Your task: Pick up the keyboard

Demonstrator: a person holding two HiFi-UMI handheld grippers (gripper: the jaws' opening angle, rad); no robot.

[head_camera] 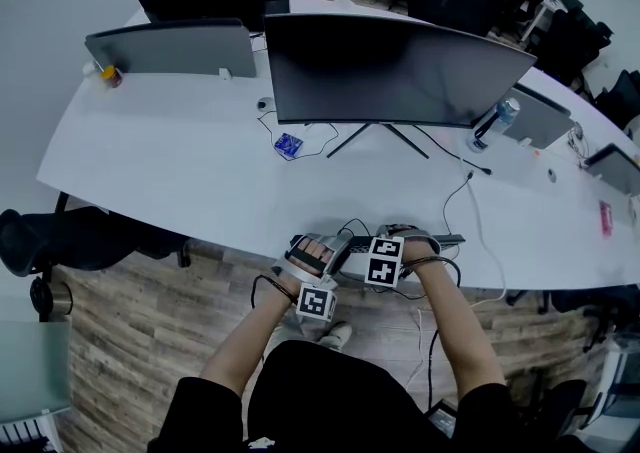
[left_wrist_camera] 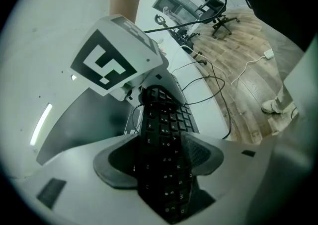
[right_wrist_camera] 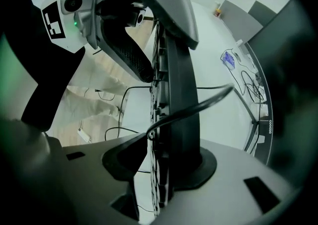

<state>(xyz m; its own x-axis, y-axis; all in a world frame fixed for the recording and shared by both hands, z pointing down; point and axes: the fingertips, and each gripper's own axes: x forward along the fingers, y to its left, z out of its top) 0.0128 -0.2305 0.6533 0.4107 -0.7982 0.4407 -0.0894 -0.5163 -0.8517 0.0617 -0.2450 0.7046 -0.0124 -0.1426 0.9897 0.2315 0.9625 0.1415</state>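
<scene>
A black keyboard (left_wrist_camera: pixel 166 134) sits at the front edge of the white table (head_camera: pixel 180 161), a short end of it showing as a dark strip (head_camera: pixel 447 239). My left gripper (left_wrist_camera: pixel 164 162) is shut on it, a pad pressing on either side of the key face. In the head view the left gripper (head_camera: pixel 318 253) is just left of the right gripper (head_camera: pixel 405 238). My right gripper (right_wrist_camera: pixel 161 157) points down and is closed round the keyboard (right_wrist_camera: pixel 179 95), seen edge-on between its pads. The keyboard's cable (right_wrist_camera: pixel 198 104) crosses in front of its back.
A large curved monitor (head_camera: pixel 390 66) stands behind the keyboard on a spread-leg stand. A blue item (head_camera: pixel 289 145) and thin cables lie near it; a can (head_camera: pixel 505 113) stands to the right. Below the table edge are wooden floor and a black chair (head_camera: pixel 60 241).
</scene>
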